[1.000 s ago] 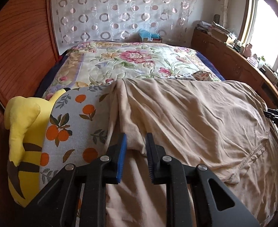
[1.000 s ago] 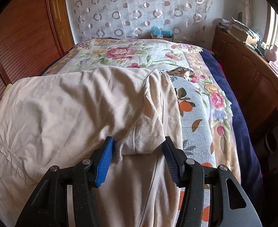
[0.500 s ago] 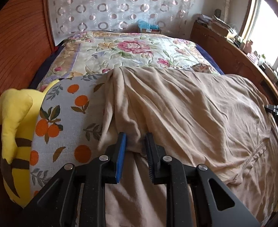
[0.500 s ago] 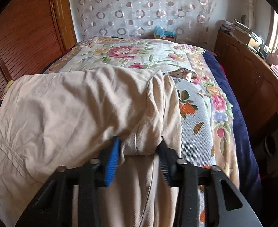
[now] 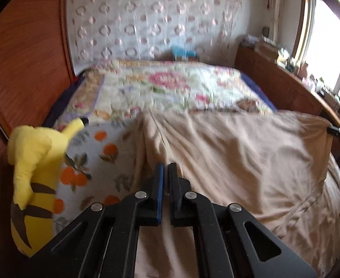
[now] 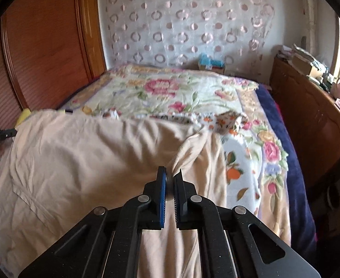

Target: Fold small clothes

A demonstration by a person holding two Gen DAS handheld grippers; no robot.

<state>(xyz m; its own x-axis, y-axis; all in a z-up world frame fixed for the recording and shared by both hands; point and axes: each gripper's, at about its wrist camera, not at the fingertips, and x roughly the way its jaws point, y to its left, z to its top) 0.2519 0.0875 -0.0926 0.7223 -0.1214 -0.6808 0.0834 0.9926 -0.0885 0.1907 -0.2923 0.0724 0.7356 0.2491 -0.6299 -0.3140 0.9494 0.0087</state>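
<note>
Soft, creased beige garment (image 5: 234, 153), gripper-pinched

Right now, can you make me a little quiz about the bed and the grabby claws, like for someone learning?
1. True or false: the left gripper is shut on the beige cotton garment.
2. Which soft toy lies left of the garment? A) yellow plush with brown stripes B) grey rabbit
3. Fill in: the right gripper pinches a bunched ____ of the garment.

Key: 1 true; 2 A; 3 corner.
</note>
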